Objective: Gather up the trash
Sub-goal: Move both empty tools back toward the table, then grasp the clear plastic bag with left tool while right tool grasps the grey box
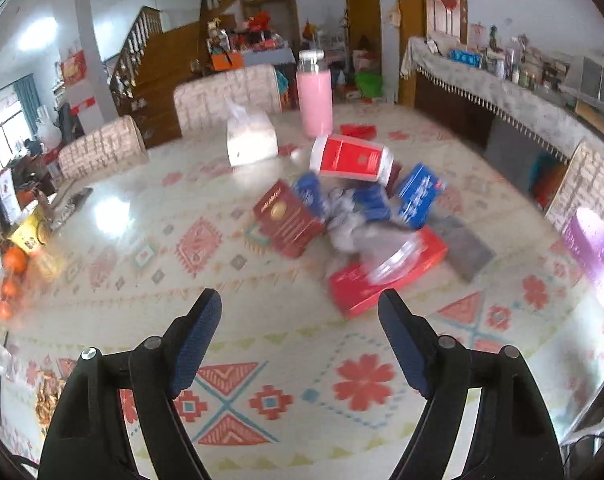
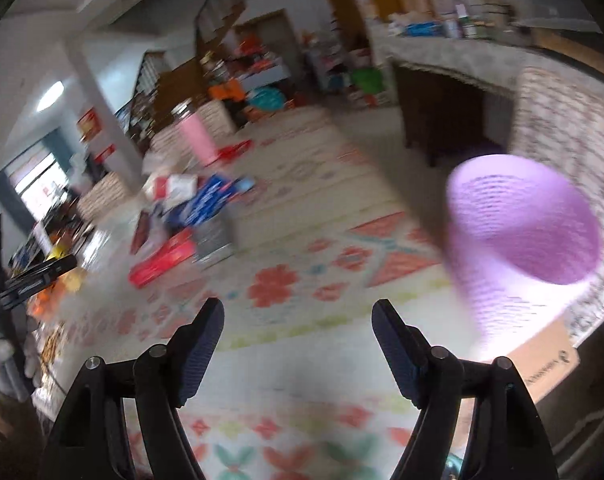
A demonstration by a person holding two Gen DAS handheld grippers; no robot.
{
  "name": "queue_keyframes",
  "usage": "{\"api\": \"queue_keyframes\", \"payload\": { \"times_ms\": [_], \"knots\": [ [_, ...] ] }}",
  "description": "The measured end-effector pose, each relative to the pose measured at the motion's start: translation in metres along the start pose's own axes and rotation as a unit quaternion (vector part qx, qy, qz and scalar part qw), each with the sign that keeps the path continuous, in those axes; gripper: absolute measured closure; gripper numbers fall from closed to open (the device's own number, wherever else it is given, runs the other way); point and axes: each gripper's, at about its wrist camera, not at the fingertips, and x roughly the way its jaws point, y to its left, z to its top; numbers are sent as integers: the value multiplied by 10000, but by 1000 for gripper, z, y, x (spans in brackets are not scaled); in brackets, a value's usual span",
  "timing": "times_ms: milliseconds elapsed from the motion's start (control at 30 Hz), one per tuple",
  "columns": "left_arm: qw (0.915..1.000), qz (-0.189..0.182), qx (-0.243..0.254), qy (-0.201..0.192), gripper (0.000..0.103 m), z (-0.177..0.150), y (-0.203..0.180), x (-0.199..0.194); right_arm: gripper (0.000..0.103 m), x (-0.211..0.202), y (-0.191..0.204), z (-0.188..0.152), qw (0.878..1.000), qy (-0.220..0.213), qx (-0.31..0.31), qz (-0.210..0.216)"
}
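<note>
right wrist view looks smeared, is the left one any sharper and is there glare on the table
Right wrist view: heavy motion blur; the purple basket and trash pile smear. Left wrist view: sharper, though the pile is soft; window glare whitens the tablecloth. Both bend straight lines, fisheye.

Glossy patterned tablecloth (image 1: 150, 240), cardboard red box (image 1: 385, 276), perforated plastic purple basket (image 2: 521, 232), ribbed fingers (image 1: 200, 336).

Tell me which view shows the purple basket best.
The right wrist view: the purple basket fills its right side, open mouth and ribbed wall visible, though motion-blurred. The left wrist view catches only a purple sliver at its right edge, past the trash pile.
</note>
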Motion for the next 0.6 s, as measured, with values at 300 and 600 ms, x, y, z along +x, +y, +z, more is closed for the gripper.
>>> {"api": "queue_keyframes", "payload": {
  "times_ms": [300, 600],
  "knots": [
    [9929, -944, -226, 681, 23, 31, -4, 73, 22, 47, 44, -5, 9987, 442, -195, 164],
    [9864, -952, -754, 1109, 23, 62, -26, 133, 22, 59, 39, -1, 9984, 561, -17, 76]
  ]
}}
